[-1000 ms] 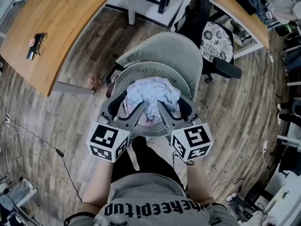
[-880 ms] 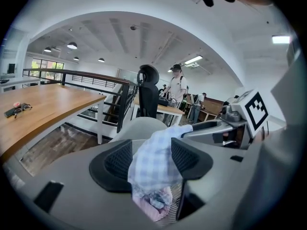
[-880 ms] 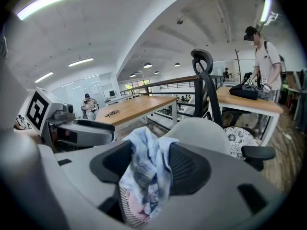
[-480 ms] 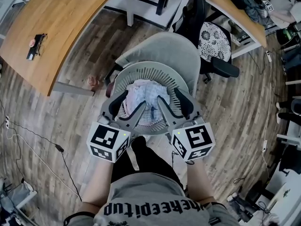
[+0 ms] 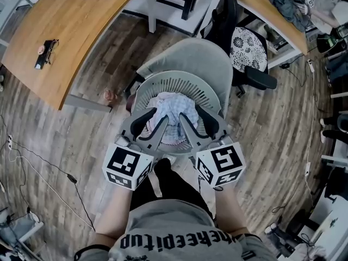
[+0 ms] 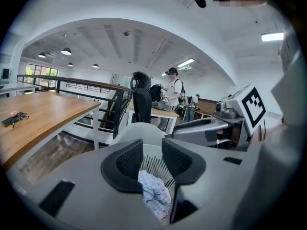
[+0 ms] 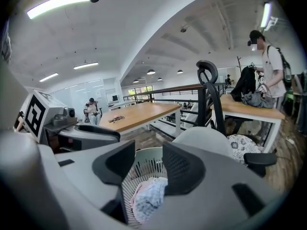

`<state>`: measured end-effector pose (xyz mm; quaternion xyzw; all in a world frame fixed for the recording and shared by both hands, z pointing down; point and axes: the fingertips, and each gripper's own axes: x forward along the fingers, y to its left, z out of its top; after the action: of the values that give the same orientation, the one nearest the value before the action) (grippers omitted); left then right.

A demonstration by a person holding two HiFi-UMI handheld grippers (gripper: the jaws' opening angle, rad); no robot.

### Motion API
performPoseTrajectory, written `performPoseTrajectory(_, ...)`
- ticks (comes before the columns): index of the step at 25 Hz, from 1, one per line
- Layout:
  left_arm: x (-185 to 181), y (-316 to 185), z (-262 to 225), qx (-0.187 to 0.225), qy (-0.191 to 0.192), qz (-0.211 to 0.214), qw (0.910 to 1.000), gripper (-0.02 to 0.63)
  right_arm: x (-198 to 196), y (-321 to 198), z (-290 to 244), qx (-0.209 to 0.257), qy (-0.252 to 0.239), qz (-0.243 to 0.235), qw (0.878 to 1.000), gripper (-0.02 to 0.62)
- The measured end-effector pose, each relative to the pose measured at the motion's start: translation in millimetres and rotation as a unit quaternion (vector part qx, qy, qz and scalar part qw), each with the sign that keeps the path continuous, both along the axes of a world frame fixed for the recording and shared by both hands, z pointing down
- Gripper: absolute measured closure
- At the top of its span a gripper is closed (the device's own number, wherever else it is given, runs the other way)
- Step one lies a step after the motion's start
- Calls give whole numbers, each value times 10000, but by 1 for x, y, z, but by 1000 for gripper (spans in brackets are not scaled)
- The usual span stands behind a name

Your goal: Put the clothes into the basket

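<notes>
A pale grey slatted basket (image 5: 174, 81) stands on the seat of a grey office chair (image 5: 198, 56). A bundle of light blue, white and pink clothes (image 5: 173, 112) lies inside it. My left gripper (image 5: 150, 122) and right gripper (image 5: 194, 122) hover side by side over the basket's near rim. Both pairs of jaws are closing with nothing between them. In the left gripper view the gripper (image 6: 152, 157) frames the clothes (image 6: 154, 194) below, apart from the pads. From the right gripper (image 7: 148, 164) the clothes (image 7: 147, 199) and basket wall (image 7: 140, 163) also show beneath the jaws.
A curved wooden desk (image 5: 70, 31) with a small dark item (image 5: 42, 52) lies at the upper left. A black chair with a patterned cushion (image 5: 249, 48) stands behind the grey one. A cable (image 5: 49, 167) runs over the plank floor. A person (image 7: 268, 66) stands by a far desk.
The clothes, heaped high between the grippers a second ago, have dropped into the basket. Both grippers have drawn back a little, and the left jaws have narrowed.
</notes>
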<state>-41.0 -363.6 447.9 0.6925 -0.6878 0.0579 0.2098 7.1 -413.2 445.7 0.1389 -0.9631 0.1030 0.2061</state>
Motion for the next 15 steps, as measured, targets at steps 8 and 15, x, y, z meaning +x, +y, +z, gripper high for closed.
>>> performPoseTrajectory(8,0,8,-14,128,-175,112,9997,545,1,12,-16,179,-182,66,9997,549)
performPoseTrajectory(15,5,12,-28,249,-281,307,9988,573,5,25,-23,83,-279,131,9995,583)
